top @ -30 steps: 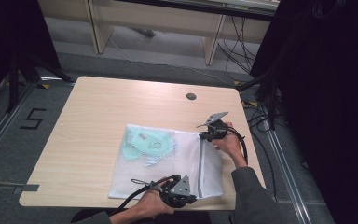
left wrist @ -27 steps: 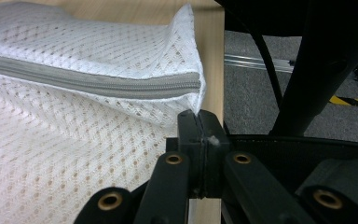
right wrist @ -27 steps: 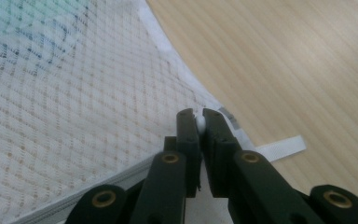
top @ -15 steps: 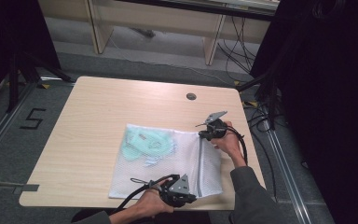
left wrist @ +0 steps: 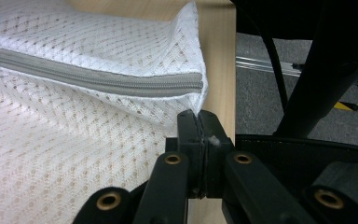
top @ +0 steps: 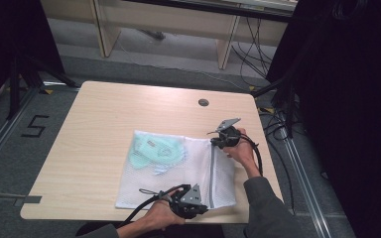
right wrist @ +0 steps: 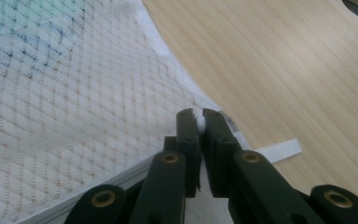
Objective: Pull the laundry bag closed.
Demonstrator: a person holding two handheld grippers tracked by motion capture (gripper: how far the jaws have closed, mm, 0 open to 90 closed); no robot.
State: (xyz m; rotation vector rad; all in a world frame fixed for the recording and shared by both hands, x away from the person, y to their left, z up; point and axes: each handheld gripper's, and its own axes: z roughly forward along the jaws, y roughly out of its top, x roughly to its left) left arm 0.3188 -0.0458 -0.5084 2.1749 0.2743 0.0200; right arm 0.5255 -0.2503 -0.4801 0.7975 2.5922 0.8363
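A white mesh laundry bag (top: 178, 173) lies flat on the wooden table (top: 129, 109), a mint-green garment (top: 156, 151) showing through its left half. A grey zipper (top: 211, 173) runs along its right side. My left gripper (top: 201, 201) sits at the bag's near right corner, shut on the mesh edge (left wrist: 186, 100) just below the zipper's end (left wrist: 121, 83). My right gripper (top: 214, 141) is at the far right corner, shut on the bag's white edge (right wrist: 199, 122) beside a small white tag (right wrist: 279, 150).
A round cable hole (top: 203, 102) is set in the table's far right. Black cables (top: 278, 124) hang off the right side, by a dark curtain. The floor on the left carries a "5" marking (top: 35, 126). Bare tabletop lies left of and beyond the bag.
My right gripper has shifted slightly toward the far right corner of the bag. The left gripper and the bag stay almost as they were.
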